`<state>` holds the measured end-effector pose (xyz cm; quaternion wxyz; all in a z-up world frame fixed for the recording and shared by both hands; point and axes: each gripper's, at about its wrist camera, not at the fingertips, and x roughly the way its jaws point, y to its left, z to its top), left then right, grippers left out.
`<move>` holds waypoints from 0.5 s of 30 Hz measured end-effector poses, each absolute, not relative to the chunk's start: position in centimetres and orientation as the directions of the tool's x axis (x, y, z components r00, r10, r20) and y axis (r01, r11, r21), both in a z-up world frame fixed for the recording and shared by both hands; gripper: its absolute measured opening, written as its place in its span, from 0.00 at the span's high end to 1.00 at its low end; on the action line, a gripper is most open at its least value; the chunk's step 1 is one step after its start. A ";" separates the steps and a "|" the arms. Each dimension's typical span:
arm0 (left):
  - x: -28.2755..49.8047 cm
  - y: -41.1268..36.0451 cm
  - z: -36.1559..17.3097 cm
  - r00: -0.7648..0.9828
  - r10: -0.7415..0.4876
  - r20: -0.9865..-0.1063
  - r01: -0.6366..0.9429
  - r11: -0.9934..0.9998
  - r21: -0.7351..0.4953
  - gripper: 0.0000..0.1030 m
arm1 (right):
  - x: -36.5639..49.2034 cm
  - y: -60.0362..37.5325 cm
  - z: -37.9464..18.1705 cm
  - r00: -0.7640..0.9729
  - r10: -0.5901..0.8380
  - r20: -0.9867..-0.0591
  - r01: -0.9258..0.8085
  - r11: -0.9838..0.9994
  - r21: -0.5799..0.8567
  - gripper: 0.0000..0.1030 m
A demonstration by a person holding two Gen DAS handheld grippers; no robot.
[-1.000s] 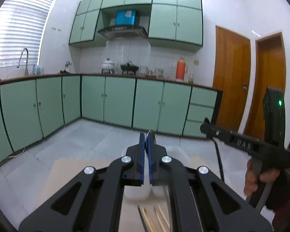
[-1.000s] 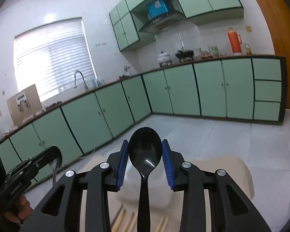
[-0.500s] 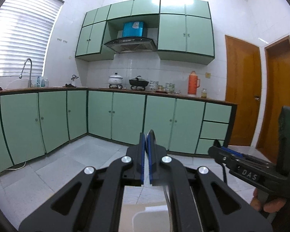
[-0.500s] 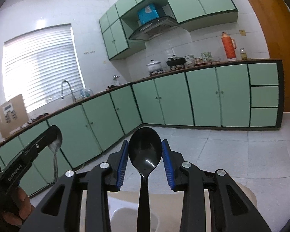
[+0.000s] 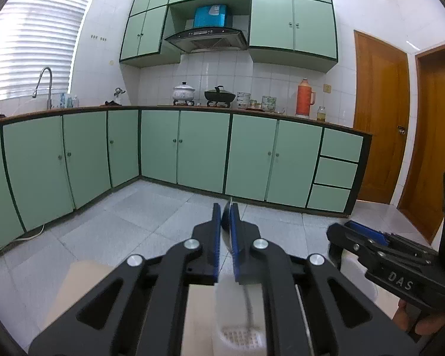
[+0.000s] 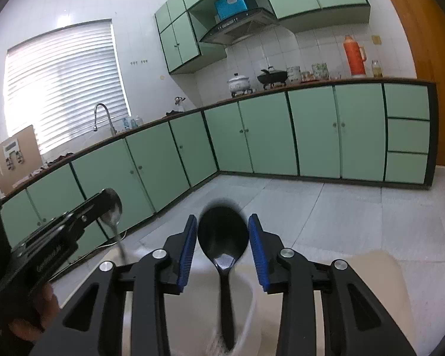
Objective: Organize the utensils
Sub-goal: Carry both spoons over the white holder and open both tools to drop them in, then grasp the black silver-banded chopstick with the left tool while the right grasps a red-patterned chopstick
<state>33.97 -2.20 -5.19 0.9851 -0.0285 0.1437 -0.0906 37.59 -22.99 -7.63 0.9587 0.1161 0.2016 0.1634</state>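
My left gripper (image 5: 225,207) has its blue pads slightly apart and opening, with a metal spoon (image 5: 226,225) standing edge-on between them. Its blurred handle hangs into a white holder (image 5: 222,299) with a perforated bottom. My right gripper (image 6: 223,222) is opening too. A black plastic spoon (image 6: 222,234) stands bowl-up between its pads with thin gaps on both sides, its handle reaching down into the white holder (image 6: 252,296). Each view also shows the other tool: the left gripper (image 6: 109,198) with the metal spoon (image 6: 114,210), and the right gripper (image 5: 338,233).
The holder stands on a beige table (image 5: 80,281) whose far edge drops to a grey tiled floor (image 6: 356,222). Green cabinets (image 5: 201,148) line the far walls. A hand (image 6: 29,311) grips the left tool.
Both grippers have sunk over the white holder, which now sits right under them. The pads of both have parted a little and the spoons look blurred between them.
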 end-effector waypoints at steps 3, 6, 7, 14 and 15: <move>32.4 -1.8 -5.1 0.942 -0.187 -0.279 0.174 0.982 -0.070 0.77 | 35.9 -24.0 -7.8 0.866 0.350 -0.358 -0.254 0.923 0.287 0.57; 29.9 -1.5 -4.7 0.939 -0.183 -0.291 0.175 0.983 -0.051 0.63 | 33.9 -25.2 -7.8 0.867 0.332 -0.372 -0.232 0.929 0.289 0.51; 29.1 -1.3 -4.7 0.935 -0.182 -0.304 0.175 0.983 -0.051 0.57 | 33.0 -25.7 -7.8 0.868 0.322 -0.378 -0.219 0.931 0.291 0.47; 22.4 -0.6 -7.2 0.877 -0.192 -0.442 0.178 0.981 -0.072 0.34 | 25.7 -27.4 -10.4 0.814 0.297 -0.499 -0.166 0.942 0.291 0.32; 21.5 -0.5 -7.8 0.865 -0.192 -0.464 0.177 0.981 -0.075 0.32 | 24.4 -27.3 -11.1 0.799 0.293 -0.524 -0.161 0.945 0.284 0.31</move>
